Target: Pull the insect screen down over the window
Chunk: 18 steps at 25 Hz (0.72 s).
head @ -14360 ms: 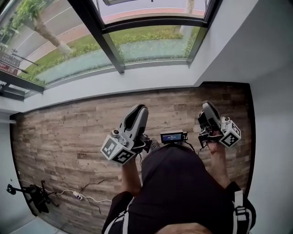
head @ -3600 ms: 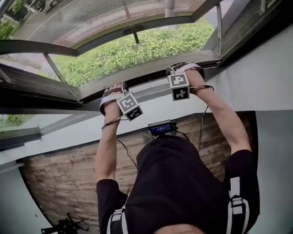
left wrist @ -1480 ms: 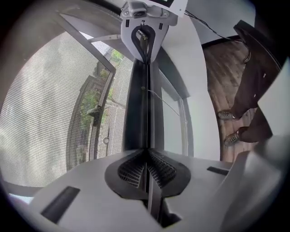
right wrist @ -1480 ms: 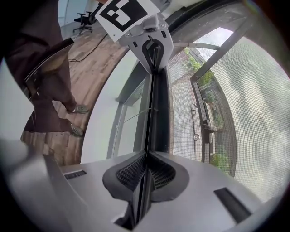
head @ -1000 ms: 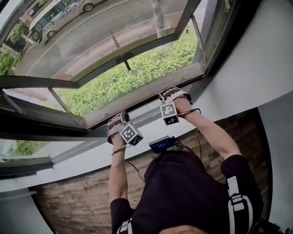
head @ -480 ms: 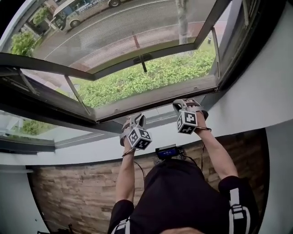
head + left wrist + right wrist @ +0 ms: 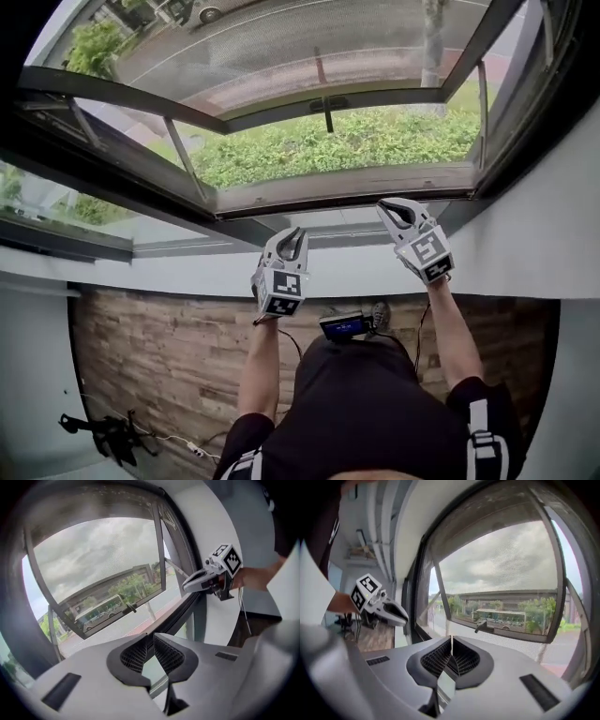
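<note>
The insect screen (image 7: 244,42) is a fine grey woven mesh, matt, and it softly hazes what lies behind it. The window frame (image 7: 112,94) looks like dark metal with a smooth, matt coating. The left gripper (image 7: 151,639) has a pale grey shell of smooth matt plastic; its fingers (image 7: 136,654) carry black pads with a fine gridded, rubbery-looking texture. The right gripper (image 7: 451,641) is made the same. The floor (image 7: 159,347) shows brown wood-grain planks with a rough look and low sheen. The wall (image 7: 553,234) is smooth, matt white. The person's shirt (image 7: 375,403) is plain black cloth.
</note>
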### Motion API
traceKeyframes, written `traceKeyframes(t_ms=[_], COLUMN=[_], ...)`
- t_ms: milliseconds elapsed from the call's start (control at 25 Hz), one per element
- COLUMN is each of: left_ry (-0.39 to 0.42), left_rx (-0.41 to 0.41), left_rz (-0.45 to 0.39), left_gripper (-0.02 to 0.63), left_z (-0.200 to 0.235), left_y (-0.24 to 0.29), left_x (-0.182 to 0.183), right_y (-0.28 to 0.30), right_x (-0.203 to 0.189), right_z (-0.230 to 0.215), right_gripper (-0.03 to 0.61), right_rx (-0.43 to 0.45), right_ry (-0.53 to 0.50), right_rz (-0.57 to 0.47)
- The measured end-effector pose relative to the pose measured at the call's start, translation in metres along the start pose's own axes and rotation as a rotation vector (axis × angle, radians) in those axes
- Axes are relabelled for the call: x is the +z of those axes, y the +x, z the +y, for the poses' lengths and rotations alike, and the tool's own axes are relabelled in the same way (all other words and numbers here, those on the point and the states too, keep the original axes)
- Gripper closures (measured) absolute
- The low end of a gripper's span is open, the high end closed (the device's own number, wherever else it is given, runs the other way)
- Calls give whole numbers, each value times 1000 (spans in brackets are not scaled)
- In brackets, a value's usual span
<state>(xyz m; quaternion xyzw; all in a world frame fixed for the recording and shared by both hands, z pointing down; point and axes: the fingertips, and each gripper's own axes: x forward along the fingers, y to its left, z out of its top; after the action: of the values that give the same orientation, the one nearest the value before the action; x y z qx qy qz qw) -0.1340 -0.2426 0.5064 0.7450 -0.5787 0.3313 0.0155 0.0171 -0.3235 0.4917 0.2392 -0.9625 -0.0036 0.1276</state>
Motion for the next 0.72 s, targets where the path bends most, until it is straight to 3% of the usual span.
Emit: traceKeyframes(t_ms=[200, 360, 480, 720], left_ry=[-189, -284, -345, -384], left_rx=[-53, -116, -142, -207], left_rz=[-197, -332, -386, -486], left_gripper=[568, 568, 568, 568], left_z=[-4, -9, -13, -26], left_y=[-44, -80, -114, -184], left_x=[34, 51, 57, 38], right_y=[-22, -50, -75, -120], right_x=[29, 54, 67, 72], right_z=[23, 42, 61, 111], right_gripper=[565, 565, 565, 565], right_rx=[101, 115, 95, 31], right_ry=[230, 277, 286, 352], right_rz=[-214, -322, -364, -402])
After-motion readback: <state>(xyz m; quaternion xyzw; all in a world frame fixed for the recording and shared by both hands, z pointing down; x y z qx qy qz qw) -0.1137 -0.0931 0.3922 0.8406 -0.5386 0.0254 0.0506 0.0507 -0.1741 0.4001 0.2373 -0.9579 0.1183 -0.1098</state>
